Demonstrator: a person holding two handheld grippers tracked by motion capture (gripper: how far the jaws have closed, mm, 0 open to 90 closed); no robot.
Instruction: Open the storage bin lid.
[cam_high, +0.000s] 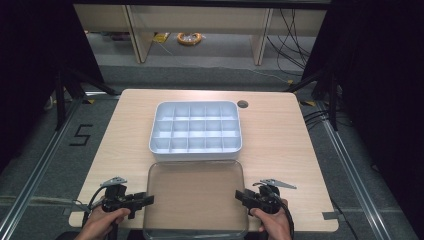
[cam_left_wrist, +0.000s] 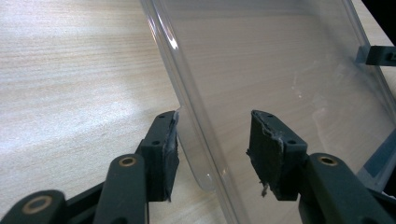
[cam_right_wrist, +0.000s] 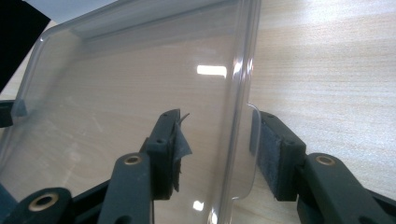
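Nearest me, my hands come in at the bottom of the high view, each holding a gripper at the near edge of the table (cam_high: 280, 150). My left gripper (cam_high: 145, 200) points inward at the left edge of the clear lid (cam_high: 195, 200); in the left gripper view its jaws (cam_left_wrist: 212, 154) stand apart with the lid's rim and a small tab between them, one pad just beside the rim, the other well off it, so it is released, not clamped. My right gripper (cam_high: 241, 196) mirrors it at the lid's right edge; in the right gripper view (cam_right_wrist: 217, 149) the jaws straddle the rim and its tab, again spread with gaps on both sides, nothing pinched. The lid lies flat on the near middle of the table, its near edge reaching the table's edge, the wood grain showing through it. Across the lid, each gripper view catches a bit of the other gripper at the far rim. Just beyond the lid, nearly touching its far edge, sits the white tray (cam_high: 196, 131), divided into a grid of compartments; I see nothing in them. Behind the tray's right corner is a round hole (cam_high: 242, 104) in the tabletop. Past the table, on the floor, lie cables (cam_high: 295, 40) and a yellow coil (cam_high: 189, 38) among the furniture legs.
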